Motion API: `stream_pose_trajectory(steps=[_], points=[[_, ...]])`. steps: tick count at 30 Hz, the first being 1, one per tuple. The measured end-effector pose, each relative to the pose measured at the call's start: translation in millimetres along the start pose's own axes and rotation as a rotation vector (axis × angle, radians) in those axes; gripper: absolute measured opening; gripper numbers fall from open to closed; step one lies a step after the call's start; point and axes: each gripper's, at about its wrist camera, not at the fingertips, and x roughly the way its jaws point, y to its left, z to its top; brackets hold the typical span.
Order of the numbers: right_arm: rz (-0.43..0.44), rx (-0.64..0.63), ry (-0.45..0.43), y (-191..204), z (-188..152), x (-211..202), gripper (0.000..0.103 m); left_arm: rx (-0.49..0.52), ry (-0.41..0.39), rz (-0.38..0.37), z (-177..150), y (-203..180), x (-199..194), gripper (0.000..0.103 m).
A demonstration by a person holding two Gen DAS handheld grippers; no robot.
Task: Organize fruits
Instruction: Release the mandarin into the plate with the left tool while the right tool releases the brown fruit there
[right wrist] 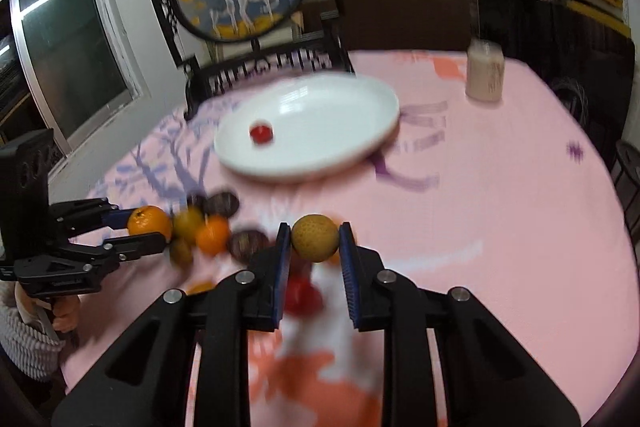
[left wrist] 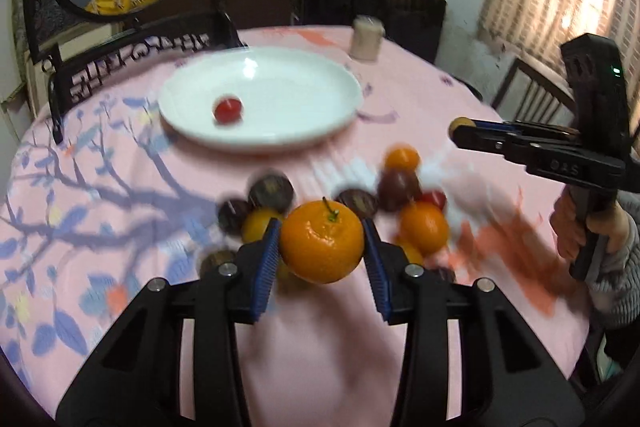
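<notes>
One fruit between each jaws.

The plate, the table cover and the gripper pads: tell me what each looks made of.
Plate: glossy white, probably glazed ceramic; a bright highlight shows, though melamine is possible.
Table cover: matte pink printed fabric, draped over the rounded table edge.
Pads: blue with ribbed faces, likely rubber or soft plastic.

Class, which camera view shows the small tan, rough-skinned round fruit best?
The right wrist view: the small tan, rough-skinned round fruit sits large and central, clamped between the right tool's blue pads. The left wrist view shows only a small tan sliver of it at that tool's tip, seen side-on.
</notes>
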Motion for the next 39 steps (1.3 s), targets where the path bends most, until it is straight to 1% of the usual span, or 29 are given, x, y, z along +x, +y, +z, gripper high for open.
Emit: stream_pose_trajectory(steps=[3,6,8,10,11,12,13,14,15,16,18,21,24,27,29,31,34,35,37,39], points=[[0.012,0.005,-0.006,1.3,28.2,15.6,0.024,-0.066,-0.002,0.024,30.7,21.3,18.3,0.041],[0.021,0.025,0.021,2.4,53.0,51.8,0.024,-0.119,-0.012,0.061,57.2,40.1,38.3,0.041],[0.018,0.037,0.037,3.4,64.0,74.9,0.024,-0.155,-0.014,0.074,74.1,52.2,53.2,0.041],[0.025,0.054,0.058,2.4,70.9,96.4,0.025,-0.164,-0.008,0.095,84.3,59.0,65.9,0.041],[0.030,0.067,0.070,1.3,73.0,107.8,0.025,-0.165,-0.008,0.118,88.1,61.1,73.4,0.041],[0.032,0.076,0.081,0.7,73.3,115.7,0.025,-0.167,-0.007,0.124,89.9,62.5,79.4,0.043],[0.032,0.081,0.095,-0.3,72.3,122.2,0.026,-0.175,-0.010,0.115,90.8,64.3,85.3,0.052],[0.038,0.085,0.115,-1.7,69.9,127.2,0.029,-0.180,-0.011,0.105,89.7,64.7,87.5,0.058],[0.050,0.084,0.123,-2.9,67.9,127.7,0.037,-0.180,-0.009,0.096,88.5,64.8,89.1,0.065],[0.055,0.084,0.114,-4.2,66.6,125.8,0.045,-0.173,-0.009,0.088,87.3,64.2,89.3,0.066],[0.046,0.091,0.076,-7.6,66.9,116.8,0.054,-0.168,-0.011,0.086,85.7,64.2,87.2,0.067],[0.074,0.105,0.056,-9.1,67.8,106.2,0.054,-0.188,-0.011,0.063,81.1,66.9,81.3,0.069],[0.080,0.099,0.040,-6.4,64.0,92.0,0.054,-0.189,-0.024,0.083,72.4,69.7,69.8,0.071],[0.085,0.104,0.020,-5.4,57.8,78.2,0.058,-0.214,-0.042,0.102,63.1,75.7,57.2,0.077],[0.086,0.124,0.013,-8.2,50.8,70.6,0.061,-0.223,-0.050,0.126,56.0,79.0,49.4,0.081],[0.079,0.134,0.015,-11.3,42.6,65.9,0.062,-0.225,-0.056,0.153,48.6,81.0,42.2,0.088],[0.046,0.147,0.021,-18.3,28.3,58.0,0.064,-0.223,-0.064,0.203,34.1,82.5,29.2,0.094],[0.042,0.163,0.023,-22.0,24.2,55.0,0.068,-0.224,-0.066,0.225,27.8,83.1,24.4,0.094],[0.043,0.207,0.017,-28.9,18.7,48.4,0.096,-0.236,-0.068,0.253,17.7,85.3,15.7,0.097],[0.059,0.254,-0.010,-35.1,12.8,38.4,0.097,-0.259,-0.068,0.262,9.9,88.2,9.8,0.097]])
